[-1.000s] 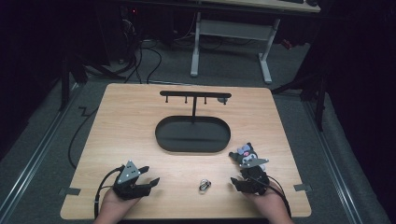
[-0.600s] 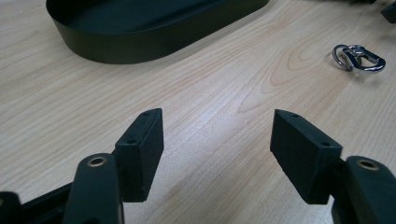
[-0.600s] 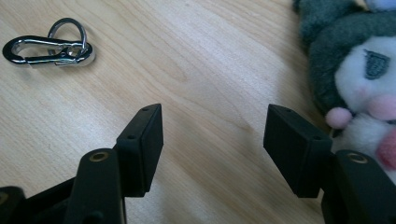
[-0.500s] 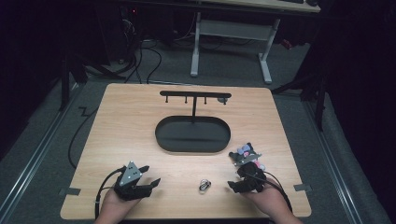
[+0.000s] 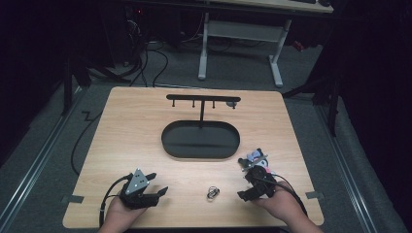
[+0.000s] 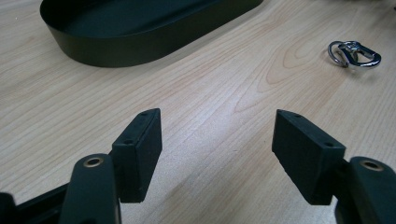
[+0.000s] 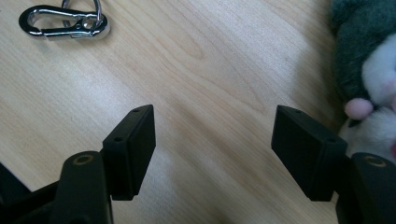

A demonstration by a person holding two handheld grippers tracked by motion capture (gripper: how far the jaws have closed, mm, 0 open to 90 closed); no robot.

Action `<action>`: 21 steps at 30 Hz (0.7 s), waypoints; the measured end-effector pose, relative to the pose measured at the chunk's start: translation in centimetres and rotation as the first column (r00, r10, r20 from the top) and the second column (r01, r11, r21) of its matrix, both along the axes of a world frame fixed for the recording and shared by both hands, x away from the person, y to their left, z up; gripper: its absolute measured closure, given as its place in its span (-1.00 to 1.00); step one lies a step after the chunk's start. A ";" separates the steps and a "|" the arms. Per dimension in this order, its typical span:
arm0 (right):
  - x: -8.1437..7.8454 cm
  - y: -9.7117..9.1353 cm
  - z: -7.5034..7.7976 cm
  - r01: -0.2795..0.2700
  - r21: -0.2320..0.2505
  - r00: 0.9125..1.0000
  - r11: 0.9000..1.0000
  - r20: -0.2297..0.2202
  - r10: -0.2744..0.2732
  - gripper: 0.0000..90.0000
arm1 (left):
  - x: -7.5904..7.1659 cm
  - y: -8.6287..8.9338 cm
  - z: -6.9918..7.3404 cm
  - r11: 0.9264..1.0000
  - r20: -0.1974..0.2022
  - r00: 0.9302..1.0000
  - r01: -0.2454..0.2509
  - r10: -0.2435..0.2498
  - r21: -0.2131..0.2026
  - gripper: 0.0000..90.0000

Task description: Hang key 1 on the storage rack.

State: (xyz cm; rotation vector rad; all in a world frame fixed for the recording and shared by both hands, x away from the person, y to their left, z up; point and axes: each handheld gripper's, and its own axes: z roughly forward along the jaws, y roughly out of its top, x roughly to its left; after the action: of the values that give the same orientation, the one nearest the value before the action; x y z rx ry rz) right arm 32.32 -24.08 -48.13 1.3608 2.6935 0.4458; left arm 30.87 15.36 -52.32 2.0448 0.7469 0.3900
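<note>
Carabiner (image 5: 213, 193) lay on the table (image 5: 136, 131), between both grippers.
Its long axis ran across the right gripper (image 7: 212, 140) view, ring rightward; those empty jaws had just been opening; left gripper (image 6: 217, 144) gaped.

High view: overhead from the near edge, looking forward and down across the light wooden table (image 5: 145, 121).
Gripper views: low, close above the wood.
Shared: the silver metal carabiner clip (image 5: 213, 193) (image 6: 355, 52) (image 7: 65, 22), upper right from left, upper left from right.
</note>
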 end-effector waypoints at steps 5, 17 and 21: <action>0.4 -0.6 1.8 0.013 0.001 1.000 1.000 0.004 -0.013 -0.38 | 0.0 0.0 -0.1 1.000 0.001 1.000 0.007 -0.007 0.002 -0.24; 1.4 -3.5 4.9 0.040 -0.015 0.998 0.999 0.043 -0.039 -0.42 | -0.1 -0.2 -0.1 1.000 0.002 1.000 0.023 -0.023 0.008 -0.24; 1.6 -4.4 5.1 0.064 -0.027 0.997 0.998 0.047 -0.063 -0.42 | -0.1 -0.2 -0.1 1.000 0.001 1.000 0.025 -0.025 0.009 -0.24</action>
State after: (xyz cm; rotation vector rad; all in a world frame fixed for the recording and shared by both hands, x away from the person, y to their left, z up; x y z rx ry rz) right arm 33.95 -28.51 -43.01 1.4057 2.6016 0.4255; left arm 30.80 15.18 -52.39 2.0603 0.7197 0.3806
